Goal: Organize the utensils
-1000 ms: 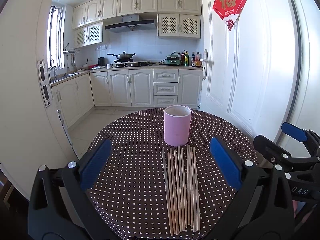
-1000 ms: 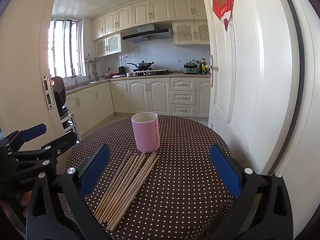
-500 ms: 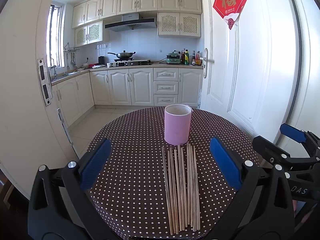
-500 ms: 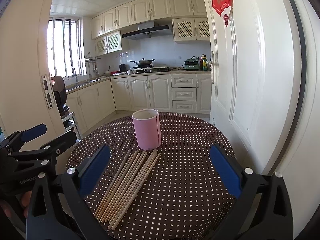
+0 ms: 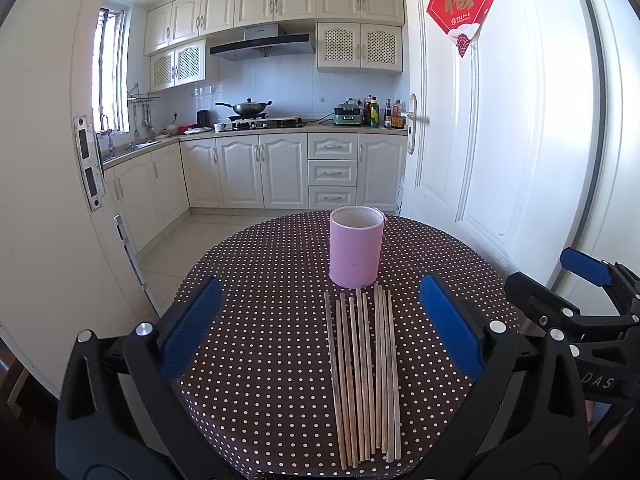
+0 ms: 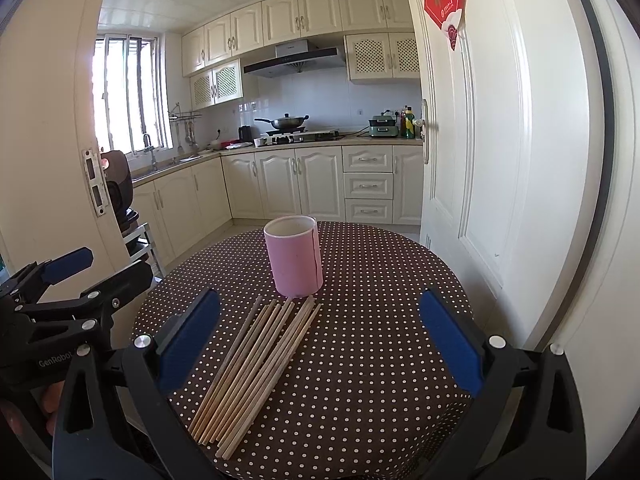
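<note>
Several wooden chopsticks lie side by side on a round table with a brown polka-dot cloth. A pink cylindrical cup stands upright just beyond their far ends. My left gripper is open and empty, held above the near part of the table with the chopsticks between its fingers in view. My right gripper is open and empty too, to the right of the chopsticks and short of the cup. Each gripper shows at the edge of the other's view.
A white door stands open close to the table's right side. A door frame is on the left. Kitchen cabinets and a stove with a wok are far behind. The table's near edge is just below the grippers.
Both views have shifted slightly; the cup and chopsticks sit a little differently in frame. Both grippers stay open and nothing on the table has moved.
</note>
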The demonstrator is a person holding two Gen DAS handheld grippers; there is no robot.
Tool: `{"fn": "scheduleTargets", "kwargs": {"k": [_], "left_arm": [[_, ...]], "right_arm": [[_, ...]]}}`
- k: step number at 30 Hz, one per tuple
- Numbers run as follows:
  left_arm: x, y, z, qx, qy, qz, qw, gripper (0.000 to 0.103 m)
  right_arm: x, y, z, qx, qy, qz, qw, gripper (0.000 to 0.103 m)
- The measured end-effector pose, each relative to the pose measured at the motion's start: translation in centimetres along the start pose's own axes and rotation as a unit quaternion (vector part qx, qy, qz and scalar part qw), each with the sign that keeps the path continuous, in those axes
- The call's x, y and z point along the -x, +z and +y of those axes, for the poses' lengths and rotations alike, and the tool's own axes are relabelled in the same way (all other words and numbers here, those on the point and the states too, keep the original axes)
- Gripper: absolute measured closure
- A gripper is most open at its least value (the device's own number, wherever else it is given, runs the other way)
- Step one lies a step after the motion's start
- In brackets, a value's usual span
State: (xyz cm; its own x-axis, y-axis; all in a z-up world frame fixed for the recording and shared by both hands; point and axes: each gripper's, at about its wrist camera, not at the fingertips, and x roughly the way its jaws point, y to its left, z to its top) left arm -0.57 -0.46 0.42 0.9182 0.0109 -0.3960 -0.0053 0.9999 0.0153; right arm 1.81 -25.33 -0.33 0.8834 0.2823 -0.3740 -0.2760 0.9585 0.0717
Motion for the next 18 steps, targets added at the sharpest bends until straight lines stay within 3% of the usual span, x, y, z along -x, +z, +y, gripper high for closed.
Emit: {"fn": "scheduleTargets", "kwargs": {"k": [18], "left_arm": [[-0.70,0.04,0.12,0.002,0.003,0.018,0.9998,0.006]], "right_arm": [[-0.73,-0.26,-0.02,-0.006,0.000,0.015,1.000,0.007]]}}
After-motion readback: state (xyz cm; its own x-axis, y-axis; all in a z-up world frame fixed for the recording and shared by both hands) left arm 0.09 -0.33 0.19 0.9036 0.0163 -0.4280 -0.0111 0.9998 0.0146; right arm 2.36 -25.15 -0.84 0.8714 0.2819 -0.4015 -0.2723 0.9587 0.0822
